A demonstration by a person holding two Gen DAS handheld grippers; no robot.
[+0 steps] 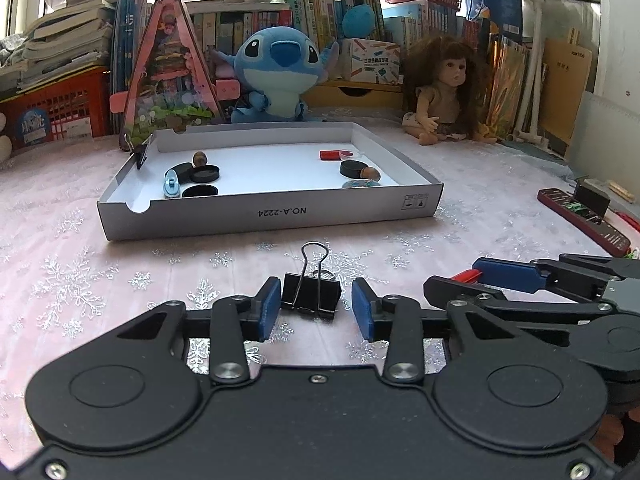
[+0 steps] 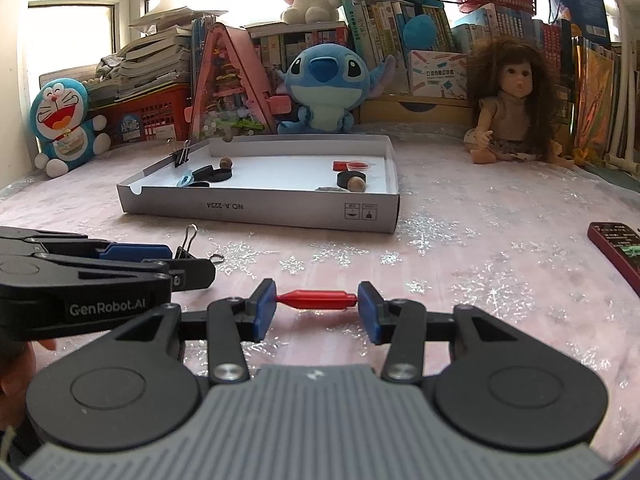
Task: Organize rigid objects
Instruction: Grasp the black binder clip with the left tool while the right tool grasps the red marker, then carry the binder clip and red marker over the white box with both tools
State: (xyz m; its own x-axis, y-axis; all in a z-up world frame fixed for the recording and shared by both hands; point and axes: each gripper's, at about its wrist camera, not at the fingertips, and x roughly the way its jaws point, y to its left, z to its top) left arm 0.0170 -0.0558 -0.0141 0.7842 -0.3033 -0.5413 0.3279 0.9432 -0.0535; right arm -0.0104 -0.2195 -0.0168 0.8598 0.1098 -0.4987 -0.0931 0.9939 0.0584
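Note:
A black binder clip [image 1: 310, 294] lies on the pink cloth between the open blue pads of my left gripper [image 1: 316, 307], with gaps on both sides; it also shows in the right wrist view [image 2: 186, 250]. My right gripper [image 2: 317, 307] is shut lengthwise on a small red stick-shaped piece [image 2: 318, 299], both ends touching the pads. The white cardboard tray [image 1: 272, 210] stands ahead, holding black round lids [image 1: 204, 173], a light blue toy [image 1: 172, 184], two nuts and a red piece [image 1: 329, 155]. A second clip [image 1: 140, 152] grips its left wall.
A dark red remote [image 1: 580, 216] lies at the right. A Stitch plush [image 1: 278, 76], a doll [image 1: 444, 88], a pink triangular toy house [image 1: 170, 76] and red baskets line the back before shelves of books. A Doraemon plush [image 2: 64, 116] stands far left.

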